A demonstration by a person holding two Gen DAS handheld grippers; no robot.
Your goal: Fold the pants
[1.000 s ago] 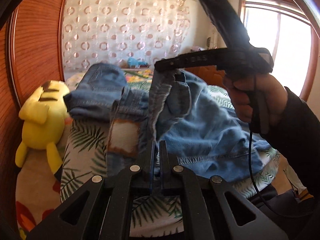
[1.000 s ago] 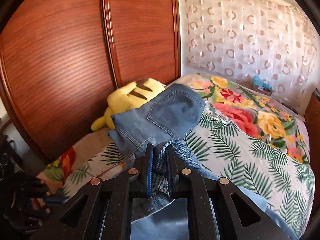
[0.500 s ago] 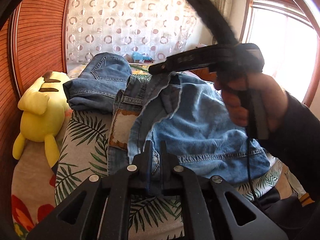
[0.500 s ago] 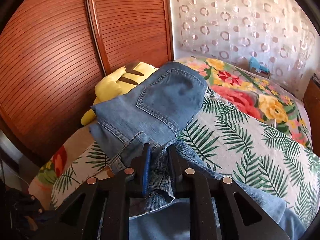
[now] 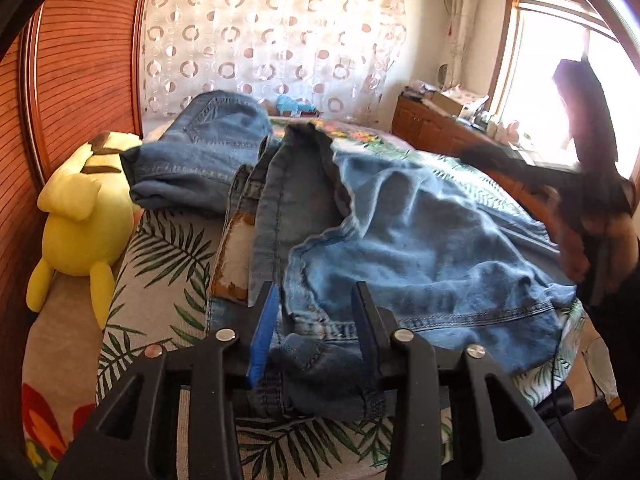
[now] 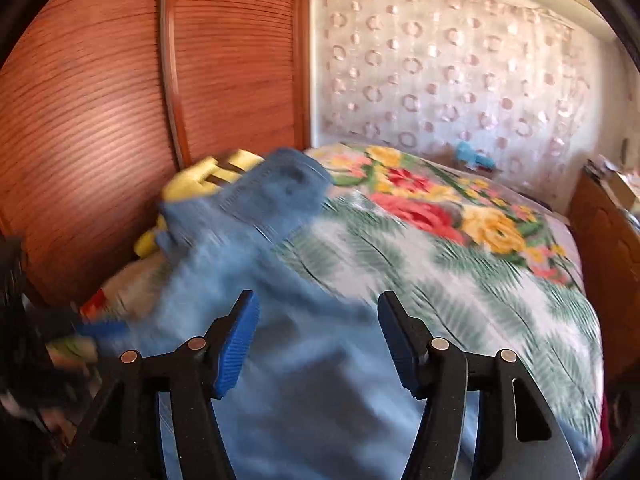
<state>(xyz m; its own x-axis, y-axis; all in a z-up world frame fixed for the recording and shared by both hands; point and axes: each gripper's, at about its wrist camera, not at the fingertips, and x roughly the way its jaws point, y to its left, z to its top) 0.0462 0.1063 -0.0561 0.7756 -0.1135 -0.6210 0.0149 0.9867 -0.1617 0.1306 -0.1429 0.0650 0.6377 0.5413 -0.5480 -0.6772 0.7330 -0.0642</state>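
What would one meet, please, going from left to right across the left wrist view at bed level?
Wooden wardrobe door → yellow plush toy → folded jeans → spread jeans → hand holding the right tongs.

We see a bed (image 5: 160,264) with leaf-and-flower cover; on it lie crumpled blue jeans (image 5: 420,248), a yellow plush toy (image 5: 80,220) at its wardrobe-side edge.

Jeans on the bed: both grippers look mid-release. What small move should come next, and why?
Probably draw the left gripper back. Its jaws are opening, but a bunched fold of the jeans lies between them. The right gripper, also opening, has no cloth pinched.
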